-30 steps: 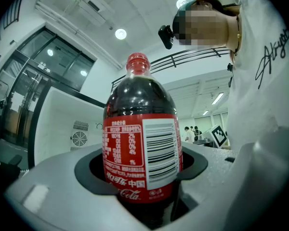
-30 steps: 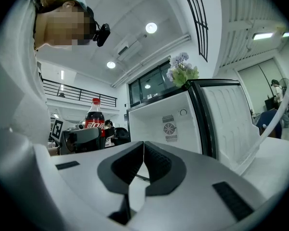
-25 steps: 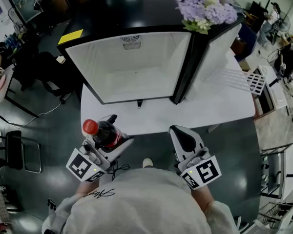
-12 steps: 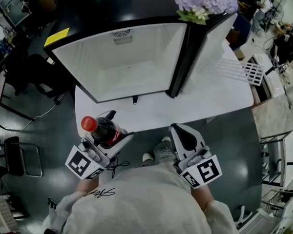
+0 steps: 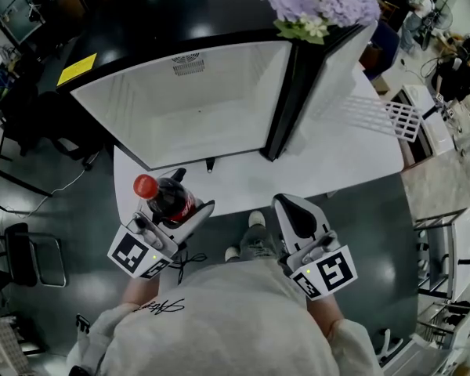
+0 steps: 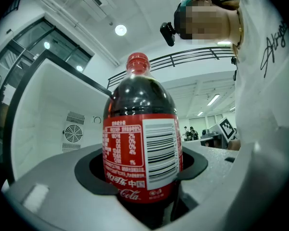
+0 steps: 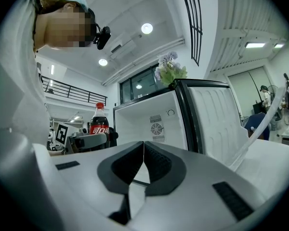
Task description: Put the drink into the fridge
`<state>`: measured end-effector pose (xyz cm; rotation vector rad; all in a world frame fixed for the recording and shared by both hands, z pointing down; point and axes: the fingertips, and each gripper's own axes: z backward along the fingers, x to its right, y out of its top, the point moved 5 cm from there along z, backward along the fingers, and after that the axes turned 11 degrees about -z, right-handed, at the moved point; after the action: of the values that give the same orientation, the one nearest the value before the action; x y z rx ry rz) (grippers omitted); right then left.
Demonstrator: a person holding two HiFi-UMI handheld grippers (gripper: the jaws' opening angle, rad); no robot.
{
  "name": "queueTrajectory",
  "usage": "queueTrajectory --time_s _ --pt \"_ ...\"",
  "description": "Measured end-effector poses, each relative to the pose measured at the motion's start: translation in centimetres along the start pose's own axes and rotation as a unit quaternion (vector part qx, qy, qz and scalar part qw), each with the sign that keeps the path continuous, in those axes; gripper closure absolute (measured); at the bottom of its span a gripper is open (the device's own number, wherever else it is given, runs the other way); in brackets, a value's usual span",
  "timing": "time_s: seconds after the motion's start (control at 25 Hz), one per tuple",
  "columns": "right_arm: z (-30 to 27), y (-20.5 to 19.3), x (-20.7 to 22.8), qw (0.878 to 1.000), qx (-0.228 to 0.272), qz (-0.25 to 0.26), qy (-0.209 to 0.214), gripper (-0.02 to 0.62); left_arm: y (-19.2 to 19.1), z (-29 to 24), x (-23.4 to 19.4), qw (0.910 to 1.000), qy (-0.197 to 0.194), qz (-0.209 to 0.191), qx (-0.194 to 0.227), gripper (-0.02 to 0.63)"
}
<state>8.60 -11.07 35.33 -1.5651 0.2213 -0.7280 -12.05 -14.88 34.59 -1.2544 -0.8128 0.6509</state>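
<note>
1. At your left side, the left gripper [image 5: 189, 194] is clamped on the cola bottle [image 6: 142, 148] around its label. The bottle stands upright with its red cap up, over the near edge of the white table [image 5: 337, 163] and still short of the fridge [image 5: 180, 100].
2. Your right gripper [image 7: 142, 150] has its jaws pressed together on nothing and sits low, in front of you.
3. The grip is below the bottle's shoulder, so any tilt may let the heavy top swing in the pads.
4. The bottle is tall. Come in too high and the cap could strike the top rim of the opening.
5. Release it only when the base is fully inside; if it rests on the front lip, it may topple out.
6. The fridge door [image 5: 329, 61] stands open to the right. The white cavity looks bare apart from a fan grille [image 5: 188, 65] on the back wall.
7. The bottle is capped and nearly full of dark cola.
8. Flowers [image 5: 317, 2] sit on top of the fridge, and a hard knock could shake them.
</note>
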Motion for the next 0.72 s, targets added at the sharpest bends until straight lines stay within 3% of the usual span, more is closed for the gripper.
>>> queueTrajectory --time_s 0.72 --pt "-1.5 0.8 3.6 1.000 -0.011 -0.001 -0.009 0.583 -3.9 -5.6 -3.6 0.9998 0.011 0.002 -0.014 0.284"
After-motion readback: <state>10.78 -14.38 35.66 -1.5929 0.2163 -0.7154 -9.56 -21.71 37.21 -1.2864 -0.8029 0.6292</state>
